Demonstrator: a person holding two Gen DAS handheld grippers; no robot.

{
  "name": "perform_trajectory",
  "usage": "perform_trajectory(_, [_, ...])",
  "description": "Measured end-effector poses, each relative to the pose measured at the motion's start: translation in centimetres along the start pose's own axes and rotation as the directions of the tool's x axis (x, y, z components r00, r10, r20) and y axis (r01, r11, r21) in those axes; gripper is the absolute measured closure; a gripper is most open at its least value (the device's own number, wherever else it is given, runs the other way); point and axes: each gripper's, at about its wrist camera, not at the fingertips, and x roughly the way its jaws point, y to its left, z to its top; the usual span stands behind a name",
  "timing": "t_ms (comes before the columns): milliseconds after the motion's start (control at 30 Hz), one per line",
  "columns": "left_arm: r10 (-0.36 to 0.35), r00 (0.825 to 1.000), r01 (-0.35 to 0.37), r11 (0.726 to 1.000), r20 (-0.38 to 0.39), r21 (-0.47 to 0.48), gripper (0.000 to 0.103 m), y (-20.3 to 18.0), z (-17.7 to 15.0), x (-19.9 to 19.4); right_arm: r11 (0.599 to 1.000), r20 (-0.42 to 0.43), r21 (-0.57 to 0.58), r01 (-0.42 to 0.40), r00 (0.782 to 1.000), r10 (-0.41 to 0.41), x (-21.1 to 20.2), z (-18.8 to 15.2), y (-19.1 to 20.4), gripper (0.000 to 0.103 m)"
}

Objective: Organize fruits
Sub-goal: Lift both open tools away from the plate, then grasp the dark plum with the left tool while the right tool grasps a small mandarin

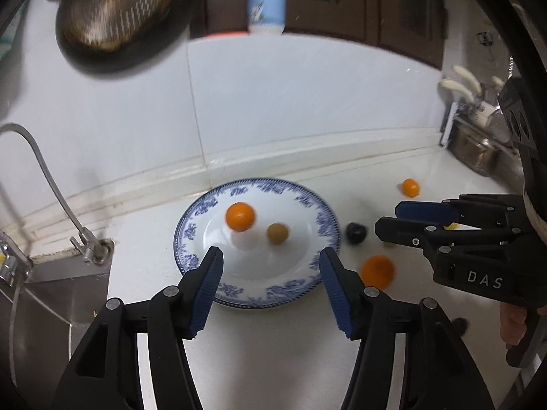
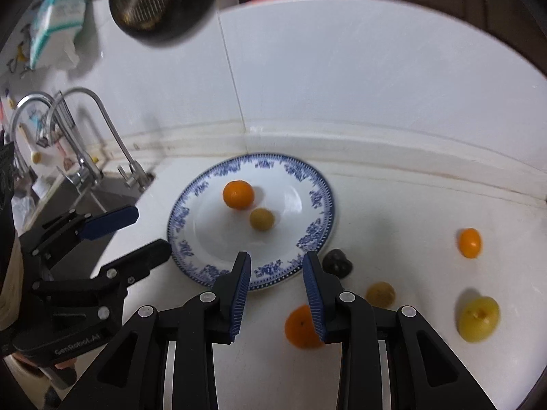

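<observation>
**Two fruits plated, five still out on the counter**

Looks like mid-sort: round white china plate with blue floral rim [image 2: 318, 201] already carrying a glossy orange mandarin [image 2: 238, 194] and a dull olive-yellow round fruit [image 2: 261, 219], sitting apart from each other. Still loose on the smooth white countertop [image 2: 410, 212], right of the plate: a wrinkly dark purple fruit [image 2: 337, 262] just beside the rim, a brownish-yellow round fruit [image 2: 380, 294], a bigger orange mandarin [image 2: 301, 326], a small oval orange kumquat [image 2: 470, 242] well off to the side, and a pale yellow fruit with a stem dimple [image 2: 478, 318].

Left gripper [image 1: 271, 256] hanging over the plate's near edge, spread wide, nothing in it. Right gripper [image 2: 277, 266] parted about halfway, also empty, aimed at the plate's near rim with the bigger mandarin tucked partly behind its right finger.

Probably next up: the mandarin or the dark fruit, being closest. Calls for dropping the right fingers either side and squeezing gently. Round slick skins on a hard glossy top, so likely to roll if nudged.
</observation>
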Motion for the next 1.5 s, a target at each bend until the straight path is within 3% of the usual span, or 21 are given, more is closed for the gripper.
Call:
perform_trajectory(167, [-0.019,0.998,0.019,1.0,0.057,-0.007,0.035,-1.4,-0.1,-3.1,0.999,0.068,0.006,0.036,0.997,-0.036,-4.0,-1.5,-0.1,0.062])
perform_trajectory(333, [-0.019,0.994,0.019,1.0,0.105,-0.004,0.02,-2.9,-0.3,-5.5,0.997,0.116,0.02,0.076,0.99,-0.077,-7.2,-2.9,-0.1,0.062])
perform_trajectory(433, [-0.017,0.992,0.019,1.0,0.128,-0.009,0.015,-4.0,-0.7,-6.7,0.995,0.142,0.046,0.09,0.985,-0.095,-8.8,-3.8,-0.5,0.053])
perform_trajectory(767, [-0.017,0.986,0.019,1.0,0.164,-0.011,0.014,-8.6,-2.0,-8.6,0.984,0.177,0.092,0.15,0.97,-0.165,-13.0,-6.7,-3.2,0.047])
perform_trajectory(1100, [0.005,0.988,0.004,0.999,0.156,-0.053,0.015,-13.5,-3.8,-9.1,0.991,0.168,0.021,0.134,0.976,-0.135,-15.4,-8.9,-6.3,0.047])
perform_trajectory(1500, [0.036,0.995,-0.029,0.996,0.094,-0.08,0.015,-17.3,-6.8,-7.0,0.995,0.091,-0.046,0.094,0.992,-0.089,-13.8,-11.7,-9.4,0.047])
